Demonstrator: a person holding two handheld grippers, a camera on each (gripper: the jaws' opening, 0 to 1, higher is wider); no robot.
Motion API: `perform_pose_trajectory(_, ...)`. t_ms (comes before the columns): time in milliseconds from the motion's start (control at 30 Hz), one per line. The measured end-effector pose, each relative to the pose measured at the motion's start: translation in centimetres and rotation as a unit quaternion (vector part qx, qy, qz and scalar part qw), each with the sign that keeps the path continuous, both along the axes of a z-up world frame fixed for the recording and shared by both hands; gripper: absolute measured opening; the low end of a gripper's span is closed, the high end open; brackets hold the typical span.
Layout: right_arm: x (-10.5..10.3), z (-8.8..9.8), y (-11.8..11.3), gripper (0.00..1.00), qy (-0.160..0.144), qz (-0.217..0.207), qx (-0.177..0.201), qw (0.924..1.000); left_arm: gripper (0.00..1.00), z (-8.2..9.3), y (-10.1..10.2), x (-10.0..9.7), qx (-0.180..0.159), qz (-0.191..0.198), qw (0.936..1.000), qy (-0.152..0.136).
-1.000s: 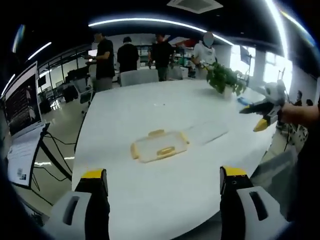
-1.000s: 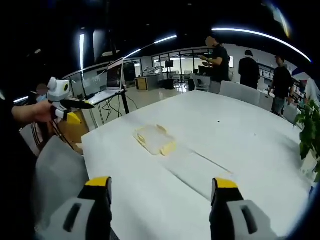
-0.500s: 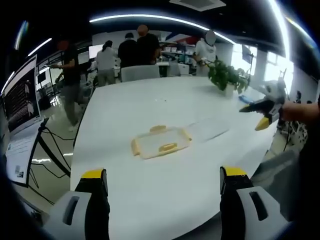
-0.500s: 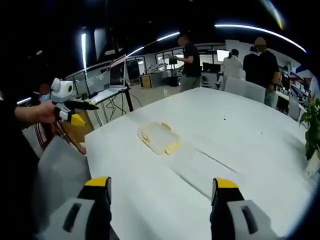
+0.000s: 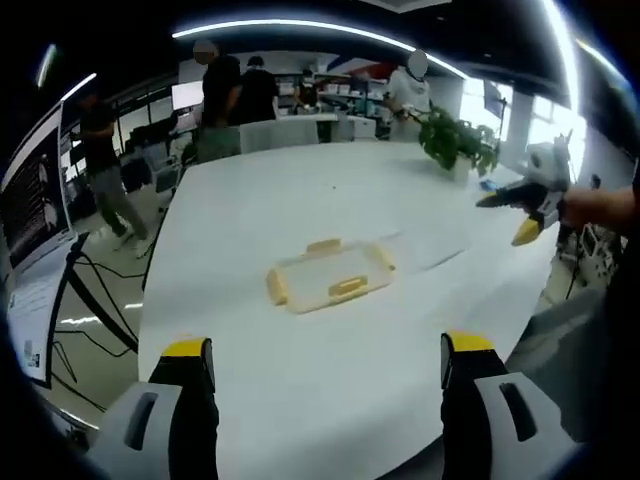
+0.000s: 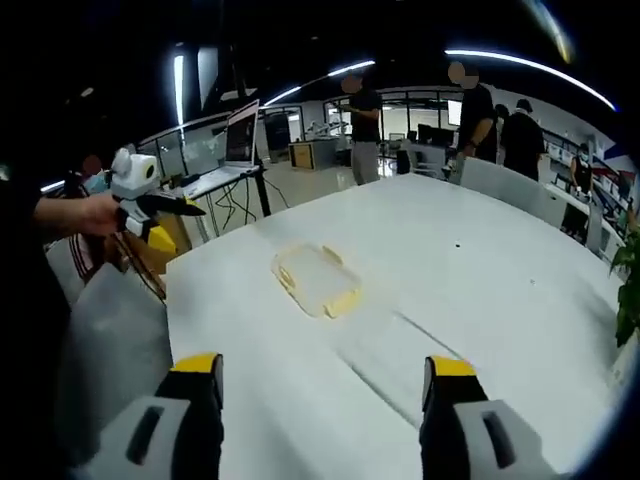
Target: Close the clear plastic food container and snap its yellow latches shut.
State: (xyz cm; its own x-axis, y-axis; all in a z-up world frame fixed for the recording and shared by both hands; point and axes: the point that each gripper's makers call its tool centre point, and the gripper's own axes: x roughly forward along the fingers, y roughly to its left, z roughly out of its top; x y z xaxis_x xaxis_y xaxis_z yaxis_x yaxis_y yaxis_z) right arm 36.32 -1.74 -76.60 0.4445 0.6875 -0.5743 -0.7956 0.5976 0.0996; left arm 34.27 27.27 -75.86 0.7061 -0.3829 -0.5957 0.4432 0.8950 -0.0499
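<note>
The container (image 5: 327, 281) lies flat near the surface's (image 5: 300, 390) near edge, long axis running along that edge. Both grippers' fingers are spread, holding nothing. The left gripper view shows a potted plant (image 5: 458, 145).

Right claw (image 6: 318, 392) gapes wide, well short of the clear container (image 6: 318, 281) on the white table (image 6: 480, 300).

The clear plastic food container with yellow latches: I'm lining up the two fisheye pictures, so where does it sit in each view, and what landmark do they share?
Left gripper view: the clear plastic food container with yellow latches lies just above centre, on the white table.
Right gripper view: the container lies left of centre, on the same table.
Shared landmark: the green potted plant, upper right in the left gripper view, far right edge in the right gripper view.
</note>
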Motion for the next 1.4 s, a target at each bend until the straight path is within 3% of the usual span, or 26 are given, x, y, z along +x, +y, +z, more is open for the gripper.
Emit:
perform_pose_trajectory(200,1.3,0.0,0.3,0.82,-0.003,0.003,-0.003,1.0,0.93,-0.6,0.4,0.9,0.001,0.002,1.0,0.007)
perform_pose_trajectory(400,2.4,-0.5,0.8,0.83,-0.007,0.017,0.0,0.9998,0.94,-0.5,0.9,2.6,0.009,-0.004,0.9999,-0.009)
perform_pose_trajectory(600,3.4,-0.3,1.8,0.84,-0.012,0.031,-0.001,0.9995,0.94,-1.1,1.0,3.9,0.011,-0.012,0.9999,-0.005)
perform_pose_trajectory(1033,5.3,-1.2,3.5,0.85,-0.011,0.052,-0.017,0.9984,0.93,-2.0,0.8,5.4,0.013,-0.033,0.9994,-0.003)
perform_pose_trajectory(1167,5.8,-0.8,4.2,0.82,-0.03,0.071,-0.021,0.9968,0.94,-1.8,0.6,6.0,0.008,-0.039,0.9992,-0.007)
perform_pose_trajectory(1400,6.0,-0.5,6.1,0.84,-0.038,0.107,-0.028,0.9931,0.95,-2.3,0.6,7.1,0.016,-0.055,0.9983,-0.003)
